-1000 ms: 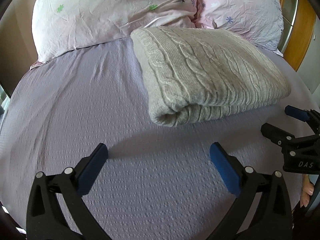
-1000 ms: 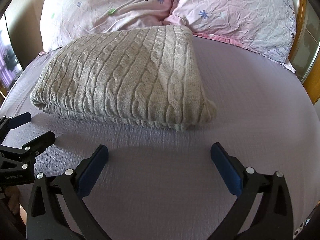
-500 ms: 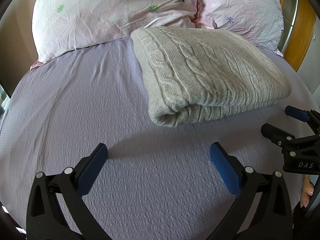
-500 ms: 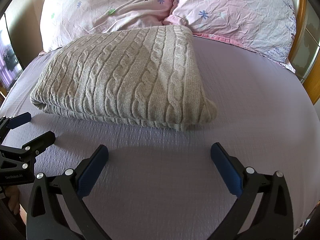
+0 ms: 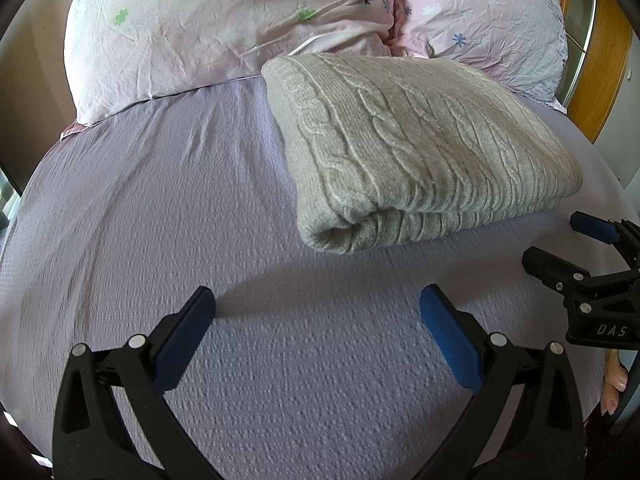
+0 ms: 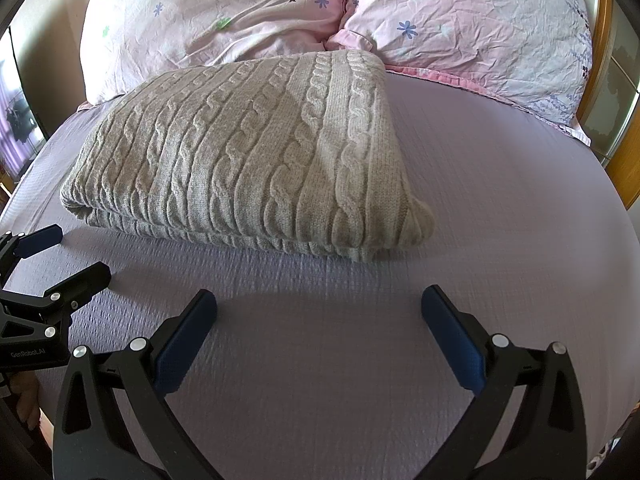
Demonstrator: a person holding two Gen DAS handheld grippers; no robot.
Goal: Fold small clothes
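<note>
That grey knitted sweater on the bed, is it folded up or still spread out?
Folded. The sweater lies as a compact rectangular stack on the bedsheet, with layered edges and a rolled fold at its near corner.

Both wrist views look low and near across the bed point(image 5: 200, 240), sharing the sweater point(image 6: 248, 160).

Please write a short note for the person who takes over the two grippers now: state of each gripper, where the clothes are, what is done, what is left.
Left gripper: open, empty, above the bedsheet, short of the sweater.
Right gripper: open, empty, also short of the sweater.
The grey cable-knit sweater lies folded into a thick rectangle on the bed, its far edge near the two pillows.
Done: the sweater looks folded; neither gripper touches it.
Left: probably only a check of the edges. No other clothes are in view.
</note>
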